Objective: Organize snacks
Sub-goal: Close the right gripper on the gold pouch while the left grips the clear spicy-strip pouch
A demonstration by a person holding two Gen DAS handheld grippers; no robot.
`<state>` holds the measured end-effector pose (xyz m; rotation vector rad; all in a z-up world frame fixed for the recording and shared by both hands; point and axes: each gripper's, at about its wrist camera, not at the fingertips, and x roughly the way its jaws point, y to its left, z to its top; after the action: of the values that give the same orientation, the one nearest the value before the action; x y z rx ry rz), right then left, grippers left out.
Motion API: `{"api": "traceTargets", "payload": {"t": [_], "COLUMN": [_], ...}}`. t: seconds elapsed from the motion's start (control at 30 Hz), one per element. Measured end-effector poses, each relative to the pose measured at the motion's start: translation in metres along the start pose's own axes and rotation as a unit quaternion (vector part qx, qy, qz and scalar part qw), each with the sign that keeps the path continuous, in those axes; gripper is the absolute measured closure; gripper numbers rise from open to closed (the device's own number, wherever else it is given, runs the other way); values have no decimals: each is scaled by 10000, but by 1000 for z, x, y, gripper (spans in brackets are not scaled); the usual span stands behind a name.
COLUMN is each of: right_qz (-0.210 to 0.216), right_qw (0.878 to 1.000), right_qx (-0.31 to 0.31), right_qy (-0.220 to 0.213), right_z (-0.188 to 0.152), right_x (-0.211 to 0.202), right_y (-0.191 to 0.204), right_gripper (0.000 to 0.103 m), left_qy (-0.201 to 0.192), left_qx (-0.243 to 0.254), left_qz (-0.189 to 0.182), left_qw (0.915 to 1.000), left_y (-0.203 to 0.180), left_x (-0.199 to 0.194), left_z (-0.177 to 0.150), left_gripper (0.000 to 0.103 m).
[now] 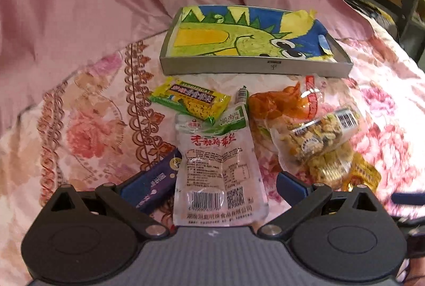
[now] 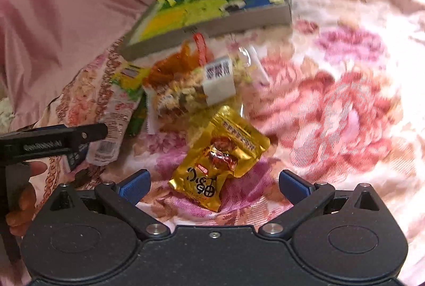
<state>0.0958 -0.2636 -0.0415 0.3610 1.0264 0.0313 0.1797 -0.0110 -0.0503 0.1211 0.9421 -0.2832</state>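
Snack packets (image 1: 220,166) lie clustered before a grey tray (image 1: 255,65).

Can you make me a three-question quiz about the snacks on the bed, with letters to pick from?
1. Where does the gold snack packet lie?
A. inside the tray
B. on the flowery bedspread, in front of the right gripper
C. on the floor

2. What colour is the rim of the tray?
A. grey
B. red
C. black

3. How is the left gripper right now?
A. shut on the tray
B. shut on the yellow corn packet
C. open, holding nothing

Answers:
1 B: it rests on the flowery bedspread, just ahead of the right gripper.
2 A: the wall is grey around a green, yellow and blue picture.
3 C: its blue fingers stand wide apart, with the clear pouch with red writing lying loose between them.
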Motion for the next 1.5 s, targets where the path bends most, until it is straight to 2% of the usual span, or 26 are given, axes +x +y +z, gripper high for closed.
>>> {"api": "traceTargets", "payload": {"t": [0.13,0.27,0.43,0.57,0.6,0.67,0.83,1.0,1.13,1.33,1.43,1.5], "right_qz": [32,82,286,275,264,219,211,255,299,259,279,289], "right_qw": [9997,9997,9994,9994,9994,9995,9995,9993,9994,9996,9994,9993], "right_qx": [188,220,156,146,168,195,221,245,174,106,188,238], "right_qy": [149,109,-75,-140,-123,-94,-124,-84,-44,-33,-48,-81], "right_z": [2,4,5,5,5,4,2,1,-1,-2,-1,0], "right_x": [15,27,33,32,33,35,33,31,30,32,36,38], "right_y": [2,10,17,16,15,14,11,11,14,15,12,12], "right_gripper": [1,2,11,15,15,16,17,20,25,27,19,18], "left_qy": [197,386,569,669,675,663,674,881,1293,1293,1309,1296], "left_qx": [-258,-393,-500,-377,-355,-338,-569,-944,-1290,-1025,-913,-884], "left_qz": [-80,-203,-465,-375,-349,-320,-461,-599,-839,-558,-460,-433], "left_qw": [9994,9983,9960,9963,9965,9967,9950,9898,9796,9847,9861,9867], "left_y": [11,16,17,11,10,9,15,20,17,3,0,1], "left_x": [15,29,45,53,53,53,48,40,33,28,33,34], "left_z": [3,6,11,12,12,12,13,9,-5,-8,-6,-5], "left_gripper": [0,0,0,1,2,15,21,24,25,21,19,19]}}
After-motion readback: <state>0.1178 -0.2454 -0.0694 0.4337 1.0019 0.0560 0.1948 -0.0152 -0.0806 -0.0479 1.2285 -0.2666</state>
